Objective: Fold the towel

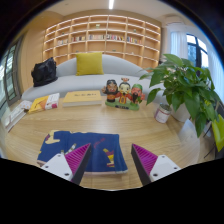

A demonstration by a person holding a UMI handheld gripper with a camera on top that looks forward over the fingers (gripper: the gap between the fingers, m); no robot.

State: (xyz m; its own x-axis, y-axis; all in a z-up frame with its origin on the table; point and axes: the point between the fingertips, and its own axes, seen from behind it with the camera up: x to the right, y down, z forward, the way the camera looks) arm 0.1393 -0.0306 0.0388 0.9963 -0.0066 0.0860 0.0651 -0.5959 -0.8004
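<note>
Towel [85, 149] lies flat on the wooden table [30, 140] just ahead of my fingers, a blue cloth with a pale pattern, its near edge reaching down between and behind the left pad [76, 160]. My gripper [110, 162] stands wide open and holds nothing; the right pad [146, 160] hangs over bare wood, clear of the cloth. As I judge it, the fold has not begun, since the cloth looks spread in one layer, though I cannot tell whether its far edge is already doubled. To do this step well I would bring the fingers down on one near corner, take only the top layer, pinch firmly, then lift just enough to carry it over to the opposite edge and line the edges up before letting go; a grab in the middle would bunch it. Counting outward: one towel, one table, two pads. Beyond the table I see one sofa [70, 80] with one yellow cushion [89, 64] and one dark bag [44, 72], two dolls [123, 93] seated side by side, one leafy plant [185, 85] in one white pot [162, 114], and one wall of shelves [105, 38]. Some flat things lie at the table's far edge; I cannot count them surely.
</note>
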